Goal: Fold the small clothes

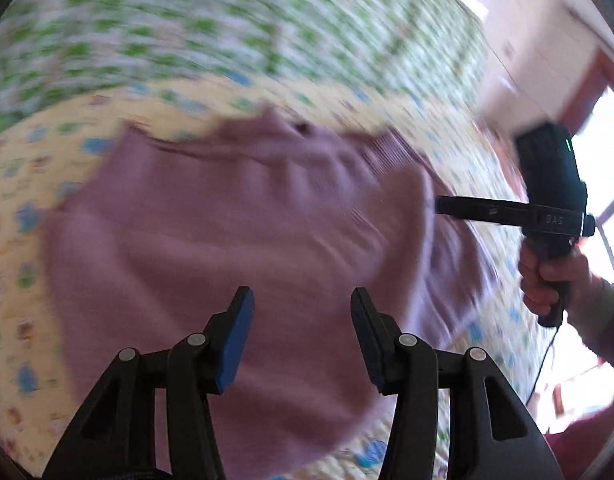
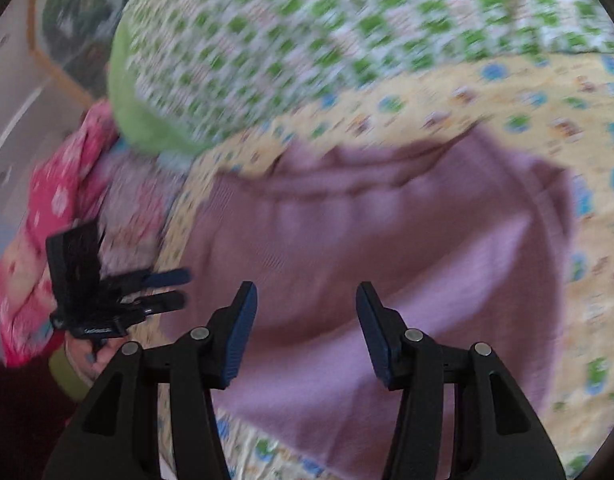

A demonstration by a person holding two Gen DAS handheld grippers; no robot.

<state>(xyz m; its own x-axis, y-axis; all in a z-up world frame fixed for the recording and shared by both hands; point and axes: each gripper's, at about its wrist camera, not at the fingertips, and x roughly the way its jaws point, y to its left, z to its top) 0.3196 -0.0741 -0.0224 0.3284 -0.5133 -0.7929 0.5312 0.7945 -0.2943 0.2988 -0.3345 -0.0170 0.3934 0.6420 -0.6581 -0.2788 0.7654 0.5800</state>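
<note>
I am looking through two blurred wrist views at one mauve knitted garment (image 1: 235,216) lying spread on one yellow patterned sheet (image 1: 23,208). In the left wrist view my left gripper (image 1: 303,340) is hanging over the near part of the garment with its two blue-padded fingers (image 1: 237,344) standing wide apart and nothing between them. The right gripper (image 1: 441,205) is showing at the right edge of that view, held in one hand (image 1: 547,276), its fingers reaching sideways to the garment's right edge; from that angle I am seeing them only as one dark bar, and I cannot tell whether they are touching the cloth.

In the right wrist view the right gripper (image 2: 307,328) is spread open over the same garment (image 2: 387,240), gripping nothing. The left gripper (image 2: 179,288) is appearing at the left of this view, its two fingers parted, just beside the garment's left edge.

Behind the yellow sheet (image 2: 587,320) I am counting one green-and-white patterned cover (image 2: 307,40), bunched up high. To the left of it, one heap of pink and red printed clothes (image 2: 59,208) is lying near the bed's edge; I cannot count the pieces in the blur.
</note>
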